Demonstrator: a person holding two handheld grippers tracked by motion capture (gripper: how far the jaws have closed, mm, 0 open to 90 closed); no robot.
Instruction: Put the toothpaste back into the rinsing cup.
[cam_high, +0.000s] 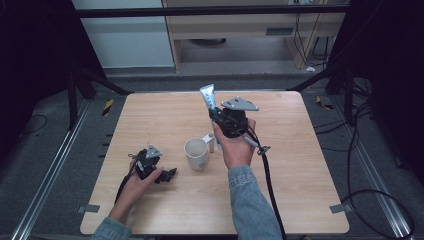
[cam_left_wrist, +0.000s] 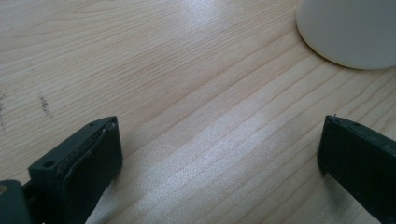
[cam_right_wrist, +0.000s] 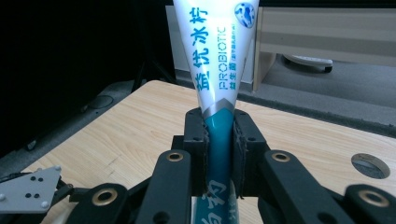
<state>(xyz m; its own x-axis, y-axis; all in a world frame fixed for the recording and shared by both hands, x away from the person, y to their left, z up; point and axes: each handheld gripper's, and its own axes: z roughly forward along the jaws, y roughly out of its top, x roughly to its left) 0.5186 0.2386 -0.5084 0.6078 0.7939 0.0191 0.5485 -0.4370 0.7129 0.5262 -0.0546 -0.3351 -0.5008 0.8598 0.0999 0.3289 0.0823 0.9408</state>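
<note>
cream ceramic mug (cam_high: 196, 153) stands on bench (cam_high: 300, 165); right tool (cam_high: 218, 116) clenches white-and-teal toothpaste tube (cam_high: 208, 97) above it; left tool (cam_high: 167, 175) gapes.

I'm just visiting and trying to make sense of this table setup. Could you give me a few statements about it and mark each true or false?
1. The right tool is clamped on a toothpaste tube. True.
2. The tube lies flat on the table. False: it is held up in the air, flat crimped end uppermost.
3. The left tool holds the mug. False: its jaws stand wide apart with nothing between them, low over bare wood beside the mug.
4. A white mug stands upright on the table between the two hands. True.
</note>
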